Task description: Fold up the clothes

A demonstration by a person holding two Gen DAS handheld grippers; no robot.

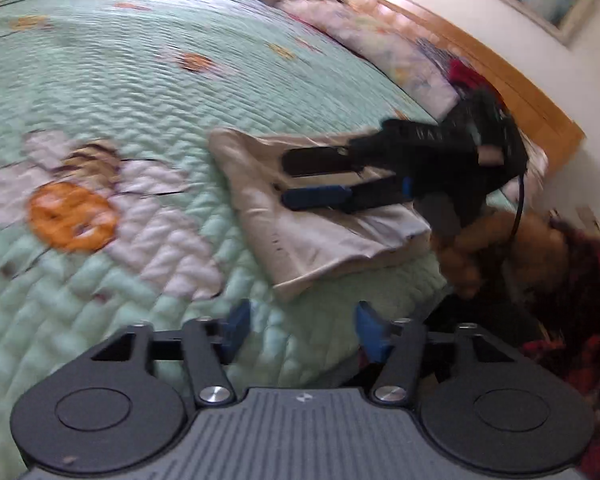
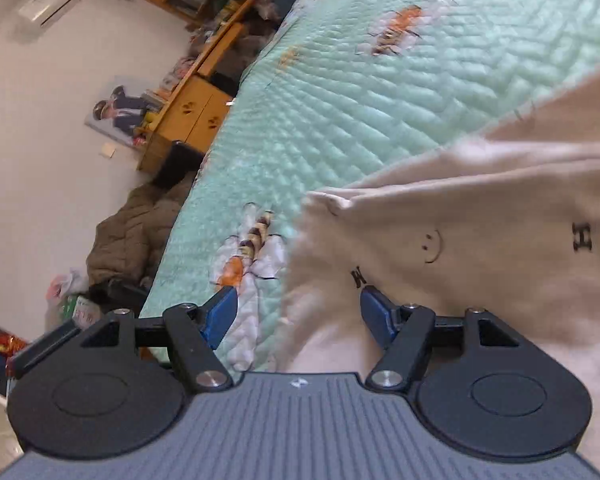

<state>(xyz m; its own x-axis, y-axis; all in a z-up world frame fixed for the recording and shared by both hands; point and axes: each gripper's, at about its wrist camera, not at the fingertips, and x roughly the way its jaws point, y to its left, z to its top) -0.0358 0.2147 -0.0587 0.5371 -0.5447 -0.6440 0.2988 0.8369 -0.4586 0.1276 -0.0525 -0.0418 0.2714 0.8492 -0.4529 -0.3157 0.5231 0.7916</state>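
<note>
right gripper (image 1: 316, 178): fingers spread, over the beige garment (image 1: 320, 224), pinching nothing | left gripper (image 1: 300, 332): spread, empty, above the quilt (image 1: 140, 100) | garment: compact layered bundle on the bed's near side | risk: spread fingers dragging the top layer could rumple the stack

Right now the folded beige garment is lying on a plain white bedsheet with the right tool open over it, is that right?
Not quite. The folded beige garment lies on a mint-green quilted bedspread with orange and white flower patches, not a plain white sheet; both wrist views show it. The rest holds: the right tool is over the garment, jaws apart.
</note>
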